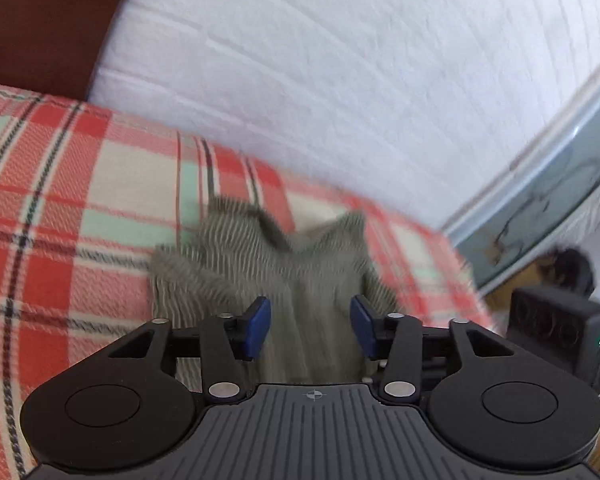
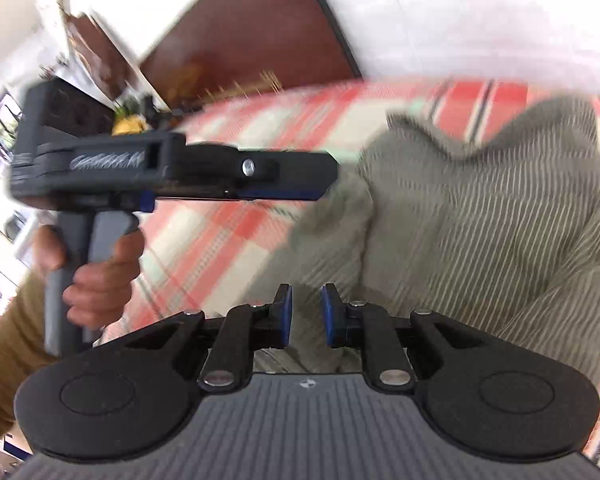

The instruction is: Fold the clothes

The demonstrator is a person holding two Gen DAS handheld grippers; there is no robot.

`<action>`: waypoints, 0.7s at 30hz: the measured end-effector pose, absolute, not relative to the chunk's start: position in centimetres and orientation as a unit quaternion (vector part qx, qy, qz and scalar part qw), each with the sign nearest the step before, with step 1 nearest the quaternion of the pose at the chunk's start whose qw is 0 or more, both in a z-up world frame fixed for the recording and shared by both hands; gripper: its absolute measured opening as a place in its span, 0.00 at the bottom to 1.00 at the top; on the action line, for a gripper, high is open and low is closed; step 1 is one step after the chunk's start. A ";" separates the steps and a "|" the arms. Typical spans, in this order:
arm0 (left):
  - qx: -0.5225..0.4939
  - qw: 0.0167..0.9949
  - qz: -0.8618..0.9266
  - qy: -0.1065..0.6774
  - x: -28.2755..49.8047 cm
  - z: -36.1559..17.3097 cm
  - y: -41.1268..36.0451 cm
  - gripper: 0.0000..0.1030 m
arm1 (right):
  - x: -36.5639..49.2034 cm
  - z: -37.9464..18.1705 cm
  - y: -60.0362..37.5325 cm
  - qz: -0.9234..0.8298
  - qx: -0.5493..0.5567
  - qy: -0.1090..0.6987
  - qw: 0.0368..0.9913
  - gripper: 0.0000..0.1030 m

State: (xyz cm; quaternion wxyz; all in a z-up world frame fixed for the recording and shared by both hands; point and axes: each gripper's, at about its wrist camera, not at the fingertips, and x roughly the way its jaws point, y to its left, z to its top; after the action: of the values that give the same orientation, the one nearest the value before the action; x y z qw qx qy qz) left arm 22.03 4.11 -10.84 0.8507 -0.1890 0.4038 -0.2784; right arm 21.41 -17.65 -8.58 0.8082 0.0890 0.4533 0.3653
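Bedspread in red plaid [image 1: 60, 184] filling 9 o'clock of the left wrist view, white quilt [image 1: 300, 60] behind it at 12. Striped grey-green garment [image 1: 260, 248] heaped at centre on the plaid, two corners poking up, nothing squared off yet; folding judged barely under way.

Left gripper [image 1: 310, 320] at 6 o'clock, fingers [image 1: 258, 326] wide apart, cloth seen between them but not pinched by either pad.

In the right wrist view: hand [image 2: 100, 272] in a mustard sleeve [image 2: 4, 360] at 8 o'clock on the left tool's handle, that tool reaching toward the garment's near edge. Right gripper [image 2: 305, 314] at 6 o'clock, fingers close together with a slim gap, cloth below and beyond, no clear pinch. Bulk of the garment at 3 o'clock.

To do the step well: find a true hem or seam, not a loose hump; take one layer at each side with matched grips; lift and draw apart until flat; lay down on the plaid before any fold; keep both tools level to avoid a twist.

Hard to make out: heavy blur throughout; kind of garment, its neck, sleeves and hems unreadable; near edge hidden under both tools; dark boxy device at 4 o'clock of the left wrist view cut off by the frame
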 end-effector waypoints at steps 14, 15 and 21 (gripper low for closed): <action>-0.039 0.908 -0.189 0.372 26.0 -8.8 4.9 0.72 | 24.2 -3.1 -26.7 0.251 0.055 0.377 0.890 0.54; -0.016 0.907 -0.192 0.374 26.4 -9.0 4.4 0.72 | 25.1 -3.4 -27.2 0.245 0.054 0.379 0.891 0.56; 0.059 0.892 -0.241 0.379 27.8 -10.2 2.4 0.73 | 28.8 -5.5 -28.9 0.254 0.060 0.398 0.879 0.67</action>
State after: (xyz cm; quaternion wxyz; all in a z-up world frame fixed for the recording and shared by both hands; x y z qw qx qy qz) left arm 27.75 2.41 -10.21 0.8917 0.0585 0.3786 -0.2410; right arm 28.82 -28.93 -5.50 0.8792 0.0599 0.3983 0.2545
